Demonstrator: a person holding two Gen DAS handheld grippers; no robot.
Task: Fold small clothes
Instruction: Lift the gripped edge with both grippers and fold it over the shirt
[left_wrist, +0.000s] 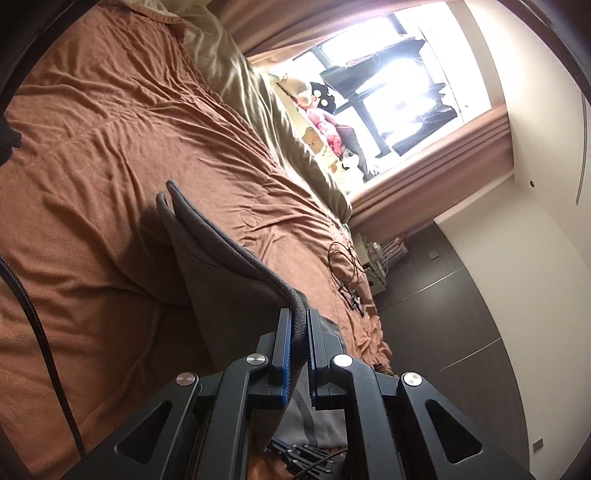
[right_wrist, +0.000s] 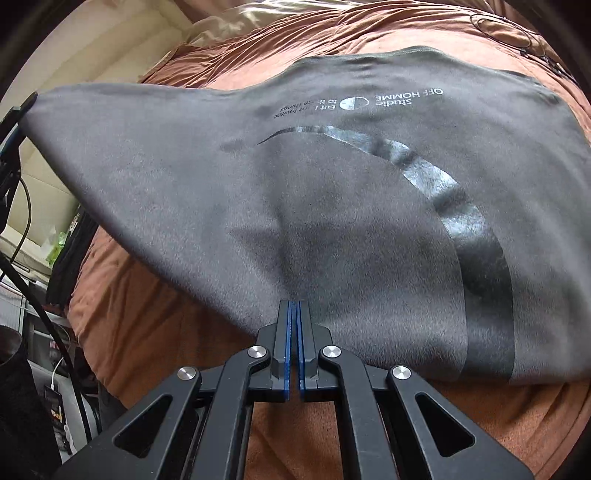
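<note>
A dark grey T-shirt (right_wrist: 295, 192) with a pale printed arc and white lettering is stretched over the rust-brown bedspread (right_wrist: 155, 325). My right gripper (right_wrist: 294, 308) is shut on its near edge, and the cloth rises from the pads. My left gripper (left_wrist: 298, 317) is shut on a thick folded edge of the same T-shirt (left_wrist: 221, 258), which hangs down and away from its blue pads. In the right wrist view, the other gripper (right_wrist: 14, 122) holds the shirt's far left corner up at the frame's left edge.
A beige pillow or duvet (left_wrist: 258, 107) lies along the far side of the bed. A black cable with glasses (left_wrist: 347, 273) rests on the bedspread near the dark wardrobe (left_wrist: 443, 314). Soft toys (left_wrist: 321, 110) sit by the bright window. Cables and clutter (right_wrist: 44, 332) stand left of the bed.
</note>
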